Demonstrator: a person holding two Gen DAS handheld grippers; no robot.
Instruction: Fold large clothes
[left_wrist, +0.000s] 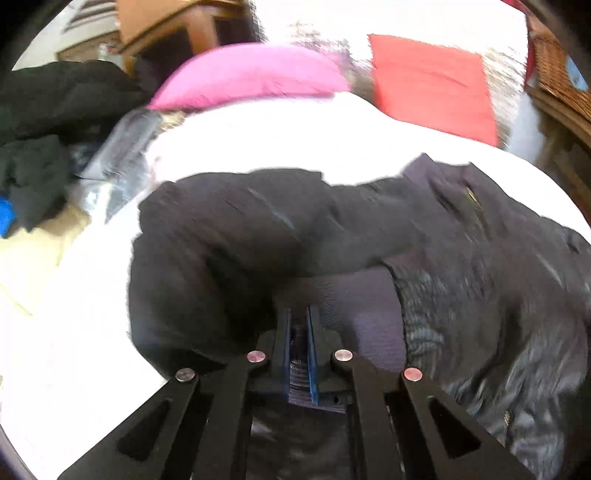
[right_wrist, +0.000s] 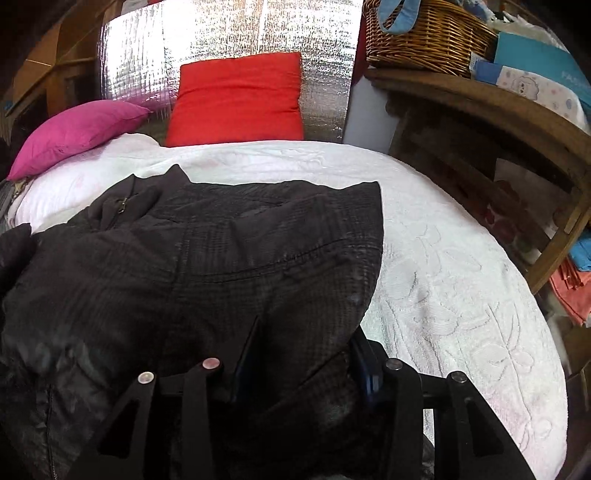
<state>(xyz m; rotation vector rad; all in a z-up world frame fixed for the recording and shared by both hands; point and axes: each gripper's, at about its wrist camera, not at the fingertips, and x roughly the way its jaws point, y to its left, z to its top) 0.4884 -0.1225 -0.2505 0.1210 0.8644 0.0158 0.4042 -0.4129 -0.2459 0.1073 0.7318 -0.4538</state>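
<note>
- The left gripper (left_wrist: 298, 338) has its jaws drawn close together, pinching a ribbed cuff or hem of the dark jacket (left_wrist: 369, 236) between the blue pads (left_wrist: 312, 343); the fabric bunches up right over the fingers.
- It points low and forward over the bed, with a jacket sleeve humped up just ahead of it; this view is smeared by motion.
- The right gripper (right_wrist: 306, 354) has its jaws spread wide, and a fold of the jacket (right_wrist: 229, 258) lies draped between and over them; I cannot tell whether the fingers (right_wrist: 364, 365) press on it.
- It is held level, aimed along the bed toward the head end.
- The jacket lies spread across the white bedspread (right_wrist: 461, 280), collar and zip toward the pillows, its right edge well inside the bed's edge.
- Beyond it a pink pillow (right_wrist: 77, 133) lies at the left and a red pillow (right_wrist: 238, 98) leans against a silver foil panel (right_wrist: 229, 37).
- A wicker basket (right_wrist: 424, 33) sits on a wooden shelf (right_wrist: 491, 107) to the right of the bed.
- A heap of dark clothes (left_wrist: 55, 122) lies off the bed's left side.
</note>
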